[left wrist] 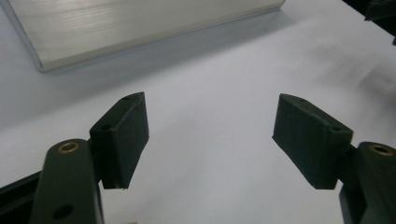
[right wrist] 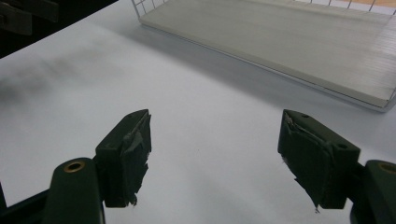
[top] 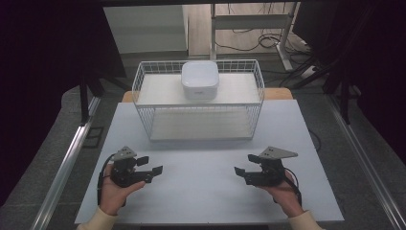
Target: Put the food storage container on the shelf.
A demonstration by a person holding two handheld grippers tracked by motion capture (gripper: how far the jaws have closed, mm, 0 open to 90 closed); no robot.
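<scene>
A white wire rack (top: 198, 103) with two shelves stands at the back of the white table (top: 201, 191). On its top shelf sits a white square container (top: 200, 79) with rounded corners. My left gripper (top: 149, 165) rests low over the table's front left, held in a hand, and points toward the middle. Its jaws stand wide apart with nothing between them (left wrist: 210, 140). My right gripper (top: 246, 164) mirrors it at the front right, open and empty (right wrist: 215, 154). The torn pads (right wrist: 135, 154) of the right gripper show in its own view.
The rack's lower shelf (right wrist: 299, 46) lies ahead of the right gripper and its corner (left wrist: 42, 65) ahead of the left. Dark curtains flank the table. A metal desk frame (top: 249, 21) and cables stand behind the rack. Bare tabletop lies between the two grippers.
</scene>
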